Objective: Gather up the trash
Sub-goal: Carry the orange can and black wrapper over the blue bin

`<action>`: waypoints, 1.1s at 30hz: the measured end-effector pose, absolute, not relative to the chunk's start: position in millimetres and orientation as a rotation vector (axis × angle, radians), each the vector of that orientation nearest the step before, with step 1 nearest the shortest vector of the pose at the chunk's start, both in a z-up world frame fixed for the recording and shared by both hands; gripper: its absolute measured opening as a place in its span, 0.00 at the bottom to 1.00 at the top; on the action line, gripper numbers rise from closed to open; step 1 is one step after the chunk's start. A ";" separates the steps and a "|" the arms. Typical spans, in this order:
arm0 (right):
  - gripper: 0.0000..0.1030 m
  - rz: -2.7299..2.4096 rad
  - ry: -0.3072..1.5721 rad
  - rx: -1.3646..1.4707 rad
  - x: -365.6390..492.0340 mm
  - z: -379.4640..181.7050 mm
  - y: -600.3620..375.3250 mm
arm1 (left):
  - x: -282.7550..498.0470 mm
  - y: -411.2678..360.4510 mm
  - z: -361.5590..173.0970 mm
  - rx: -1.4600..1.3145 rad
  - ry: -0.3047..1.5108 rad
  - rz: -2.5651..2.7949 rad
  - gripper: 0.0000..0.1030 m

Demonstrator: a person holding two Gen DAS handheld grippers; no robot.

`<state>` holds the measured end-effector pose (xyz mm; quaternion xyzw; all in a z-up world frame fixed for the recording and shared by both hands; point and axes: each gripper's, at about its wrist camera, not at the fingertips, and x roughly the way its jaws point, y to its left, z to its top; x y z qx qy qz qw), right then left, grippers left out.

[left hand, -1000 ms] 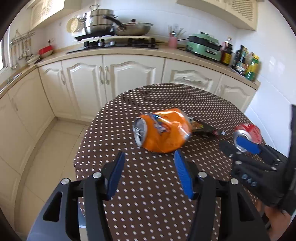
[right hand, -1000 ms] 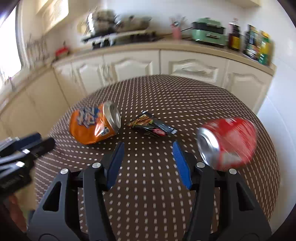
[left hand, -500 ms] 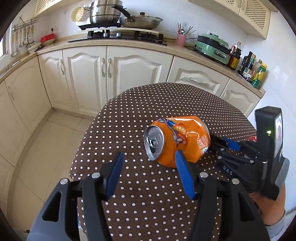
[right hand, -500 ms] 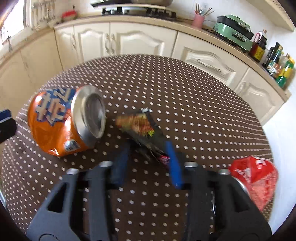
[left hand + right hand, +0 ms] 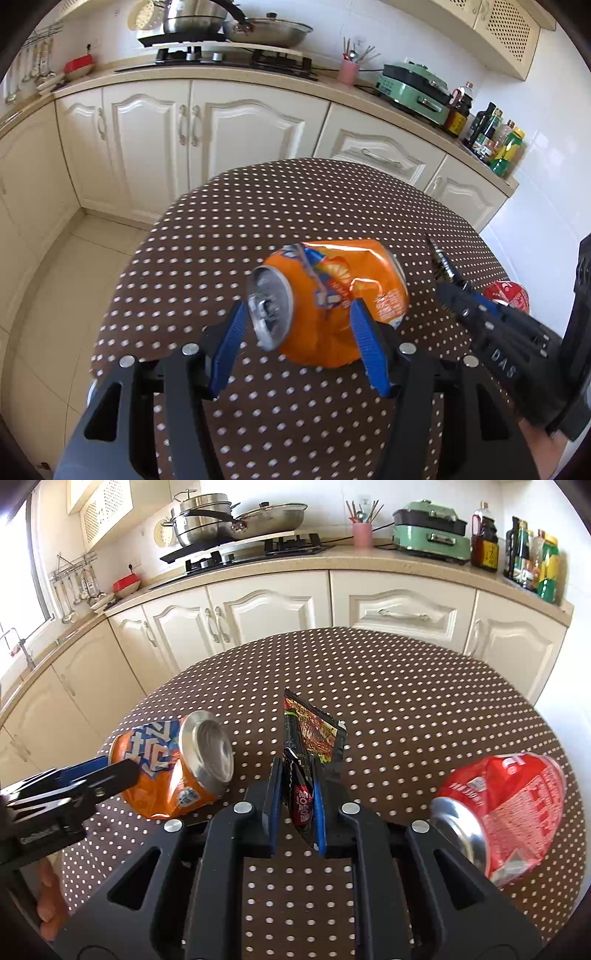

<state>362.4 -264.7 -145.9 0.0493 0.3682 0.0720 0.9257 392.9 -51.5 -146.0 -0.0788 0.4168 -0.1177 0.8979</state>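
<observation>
On the round table with the brown, white-dotted cloth [image 5: 406, 686] we see three pieces of trash. Our left gripper [image 5: 295, 325] stands open astride the crushed orange aluminium drink can [image 5: 332, 295], which lies on its side; the blue pads [image 5: 369, 347] flank it, and we cannot tell if they touch. Our right gripper [image 5: 297, 797] has just been closing and now pinches the dark, crumpled plastic snack wrapper [image 5: 314, 731] at its near end. The dented red aluminium can [image 5: 506, 808] lies apart, to the right.

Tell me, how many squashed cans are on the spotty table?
2. The orange can lies on the left, between the left gripper's open jaws. The red can lies on the right.
</observation>
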 end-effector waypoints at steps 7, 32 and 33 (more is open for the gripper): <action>0.15 0.173 0.760 0.085 363.3 -146.8 -252.5 | 398.0 -62.4 -153.7 -0.136 0.853 -0.247 0.32; 0.15 0.536 0.666 -0.024 274.7 -109.8 -14.3 | 256.6 162.8 -134.9 -0.343 0.706 0.089 0.32; 0.15 0.555 0.676 -0.037 272.6 -113.5 0.5 | 250.4 179.6 -141.0 -0.357 0.713 0.114 0.32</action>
